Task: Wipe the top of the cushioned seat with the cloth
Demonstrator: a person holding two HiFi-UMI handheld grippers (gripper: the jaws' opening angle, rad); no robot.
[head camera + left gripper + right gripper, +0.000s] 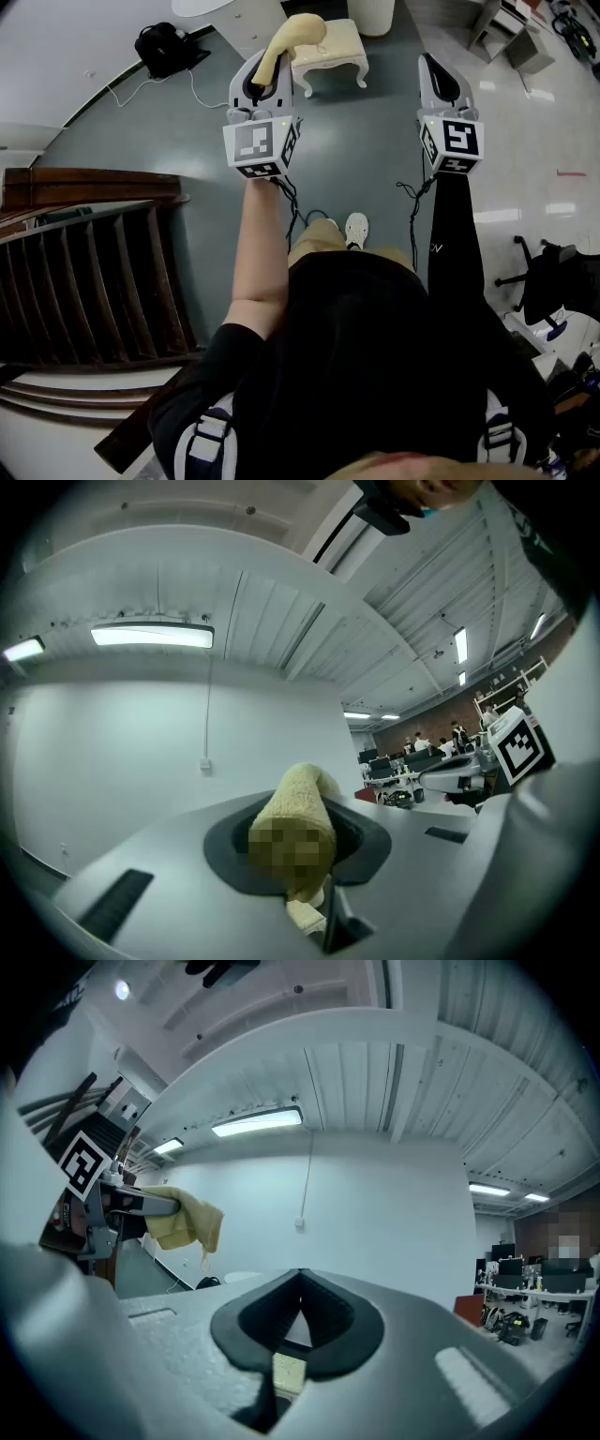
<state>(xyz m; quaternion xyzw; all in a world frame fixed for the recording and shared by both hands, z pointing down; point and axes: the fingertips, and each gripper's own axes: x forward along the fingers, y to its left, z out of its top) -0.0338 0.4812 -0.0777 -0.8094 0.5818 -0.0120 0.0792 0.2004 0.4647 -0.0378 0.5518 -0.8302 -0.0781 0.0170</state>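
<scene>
On a grey-green floor, seen from above a standing person, a small cushioned seat with a cream top and white curved legs sits ahead, well apart from the person's feet. The left gripper is held out towards it, its jaws clamped on one end of a yellow cloth. The right gripper is held level beside it, jaws closed together with nothing between them.

The cloth is bunched into a thick roll. Its long axis runs forward out of the jaws, in line with the gripper, and the free end droops to the right, over the near left corner of the seat as seen from the head view.

Risks, as a judgement: rolled up like this, only a narrow ridge of cloth may touch the cushion, leaving parts unwiped. The light-looking seat could also slide when pushed, since nothing steadies it
</scene>
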